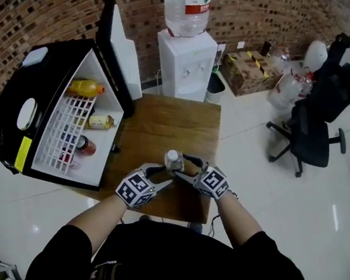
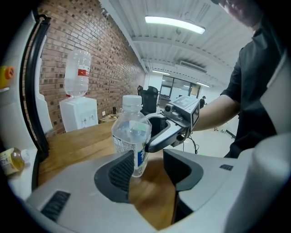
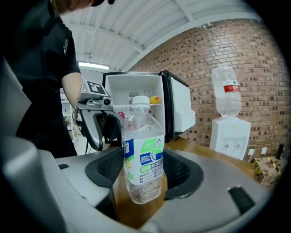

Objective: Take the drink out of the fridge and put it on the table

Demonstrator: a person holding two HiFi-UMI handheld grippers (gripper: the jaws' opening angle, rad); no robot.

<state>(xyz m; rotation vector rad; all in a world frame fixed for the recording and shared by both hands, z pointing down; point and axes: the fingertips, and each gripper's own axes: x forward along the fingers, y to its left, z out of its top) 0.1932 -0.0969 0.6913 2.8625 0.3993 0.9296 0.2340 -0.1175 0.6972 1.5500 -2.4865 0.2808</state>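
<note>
A person's right gripper (image 3: 143,176) has its fingers (image 3: 108,169) closed against both sides of a clear drink bottle (image 3: 142,150), which stands upright between them with its white cap on and its green-and-blue label facing back along the fingers. The bottle is low over the wooden counter (image 1: 160,126); whether its base touches the wood cannot be made out.

The left gripper (image 2: 149,169) comes in from the opposite side with its fingers spread wide and holding nothing. The bottle is just beyond the tip of one finger and well clear of the other, with bare wood showing in the gap. The two pairs of fingers point at each other across the bottle.

Beyond the fingers and to the left in the head view, a black mini fridge (image 1: 7,129) sits on the same counter. Its door (image 1: 118,47) is swung open, and an orange bottle (image 1: 86,87) and other drinks lie on its white shelves. Farther beyond the fingers, a water dispenser (image 1: 187,64) stands against the brick wall.
</note>
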